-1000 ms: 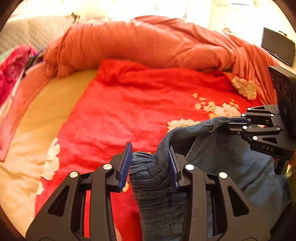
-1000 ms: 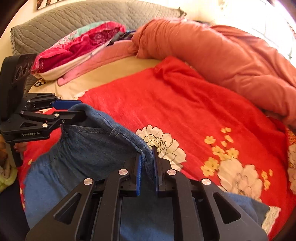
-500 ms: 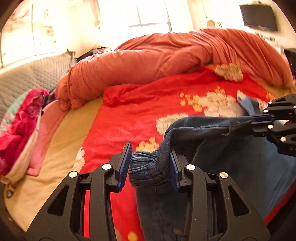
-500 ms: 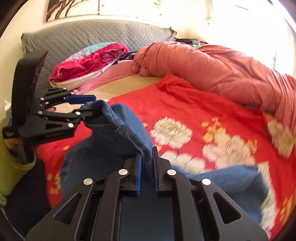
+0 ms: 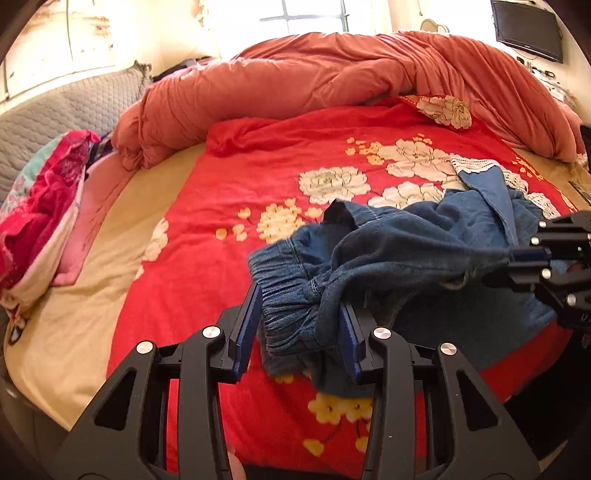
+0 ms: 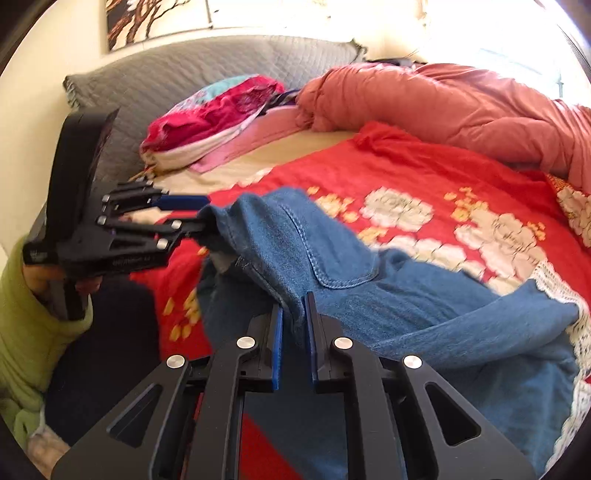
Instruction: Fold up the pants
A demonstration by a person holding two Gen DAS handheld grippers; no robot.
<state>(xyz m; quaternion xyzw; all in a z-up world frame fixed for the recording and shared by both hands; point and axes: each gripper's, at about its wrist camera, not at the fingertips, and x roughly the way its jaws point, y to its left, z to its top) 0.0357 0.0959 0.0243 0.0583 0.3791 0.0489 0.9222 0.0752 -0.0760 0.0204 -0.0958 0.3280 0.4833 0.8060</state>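
Blue denim pants [image 5: 424,258] with an elastic waistband and lace-trimmed hems [image 5: 476,164] hang between both grippers over the red floral blanket [image 5: 229,192]. My left gripper [image 5: 299,325] has the bunched waistband between its blue pads; its jaws are opening slightly, and the cloth still fills the gap. My right gripper [image 6: 293,325] is shut on a thin edge of the waist beside a back pocket [image 6: 332,258]. Each gripper also shows in the other's view: the right gripper [image 5: 517,258] at the far right, the left gripper [image 6: 203,214] at the left. The legs trail onto the blanket.
A rumpled orange duvet [image 5: 332,81] lies along the far side of the bed. Pink and red pillows [image 6: 214,114] lean on a grey quilted headboard [image 6: 184,62]. A person's green sleeve [image 6: 22,332] holds the left gripper. A dark screen [image 5: 528,29] hangs on the wall.
Both grippers have carried the waistband sideways along the bed. The pants now spread further over the blanket, with the lace hems in sight. The gap between the left pads has widened slightly.
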